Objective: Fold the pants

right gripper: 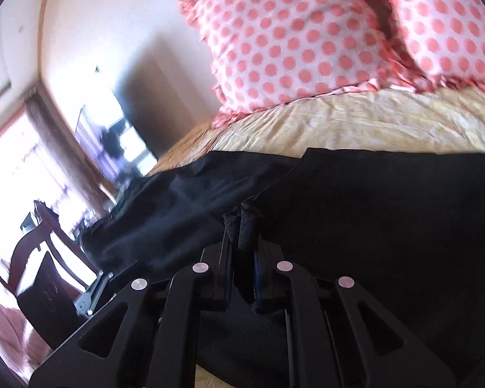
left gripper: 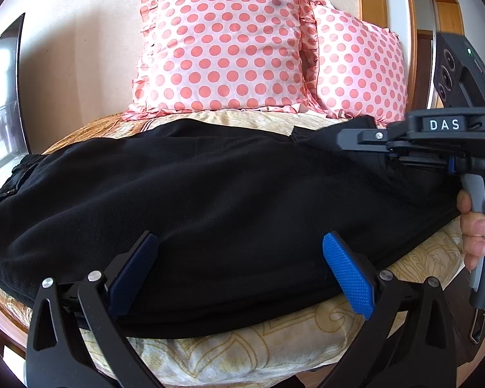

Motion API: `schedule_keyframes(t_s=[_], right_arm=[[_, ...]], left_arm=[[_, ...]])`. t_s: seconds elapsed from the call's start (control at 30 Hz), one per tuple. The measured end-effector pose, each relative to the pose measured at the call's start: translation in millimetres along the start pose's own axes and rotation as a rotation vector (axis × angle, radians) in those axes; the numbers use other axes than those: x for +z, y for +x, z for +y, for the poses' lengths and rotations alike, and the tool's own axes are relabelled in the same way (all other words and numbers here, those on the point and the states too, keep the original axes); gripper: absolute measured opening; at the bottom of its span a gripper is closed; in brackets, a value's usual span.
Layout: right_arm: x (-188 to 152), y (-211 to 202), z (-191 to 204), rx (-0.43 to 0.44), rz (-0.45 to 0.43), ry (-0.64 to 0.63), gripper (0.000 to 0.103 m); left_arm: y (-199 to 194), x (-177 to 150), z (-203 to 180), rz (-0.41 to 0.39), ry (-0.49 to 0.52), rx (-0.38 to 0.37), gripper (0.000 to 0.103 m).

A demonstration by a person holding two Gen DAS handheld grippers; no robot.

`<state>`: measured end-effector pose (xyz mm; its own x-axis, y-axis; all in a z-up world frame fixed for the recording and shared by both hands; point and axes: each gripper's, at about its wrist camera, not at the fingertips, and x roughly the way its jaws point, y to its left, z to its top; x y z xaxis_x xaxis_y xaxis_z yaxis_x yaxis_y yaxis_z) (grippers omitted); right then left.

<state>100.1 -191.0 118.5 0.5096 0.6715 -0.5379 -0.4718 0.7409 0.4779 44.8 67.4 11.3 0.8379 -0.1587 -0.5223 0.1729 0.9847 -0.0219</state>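
The black pants (left gripper: 210, 200) lie across the yellow bedspread (left gripper: 274, 333) ahead of the left gripper (left gripper: 241, 274), whose blue pads (left gripper: 349, 278) stand released above them. The right gripper (right gripper: 242, 226) is clenched on a pinch of pants fabric, with polka-dot pillows (left gripper: 229, 48) beyond

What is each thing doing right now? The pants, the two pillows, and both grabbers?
Black pants: spread flat across the bed, one end pinched.
Left gripper: jaws open, over the pants' near edge.
Right gripper: jaws shut on a fold of the pants.
Polka-dot pillows: upright, leaning on the wall.
Bedcover: lying under the pants, wrinkled.
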Motion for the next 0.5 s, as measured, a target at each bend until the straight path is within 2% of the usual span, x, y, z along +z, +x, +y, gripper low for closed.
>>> schedule_keyframes(t_s=[0.07, 0.1, 0.23, 0.27, 0.3, 0.37, 0.5], right_arm=[[-4, 12, 8, 0.007, 0.059, -0.035, 0.010], [-4, 12, 10, 0.021, 0.057, -0.035, 0.010], [7, -8, 18, 0.120, -0.085, -0.011, 0.010], [6, -6, 22, 0.126, -0.072, -0.021, 0.010], [1, 8, 28, 0.099, 0.010, -0.066, 0.010], [-8, 27, 31, 0.063, 0.103, -0.103, 0.010], [-9, 24, 23, 0.111, 0.072, -0.033, 0.010]], left_arm=[[0, 0, -1, 0.001, 0.000, 0.002, 0.101], [0, 0, -1, 0.002, 0.002, 0.001, 0.101], [0, -2, -1, -0.003, -0.002, -0.001, 0.101], [1, -1, -1, -0.003, -0.002, 0.001, 0.101], [0, -2, -1, -0.003, -0.002, 0.003, 0.101], [0, -2, -1, -0.003, 0.000, 0.002, 0.101], [-1, -3, 0, -0.006, 0.000, -0.011, 0.101]])
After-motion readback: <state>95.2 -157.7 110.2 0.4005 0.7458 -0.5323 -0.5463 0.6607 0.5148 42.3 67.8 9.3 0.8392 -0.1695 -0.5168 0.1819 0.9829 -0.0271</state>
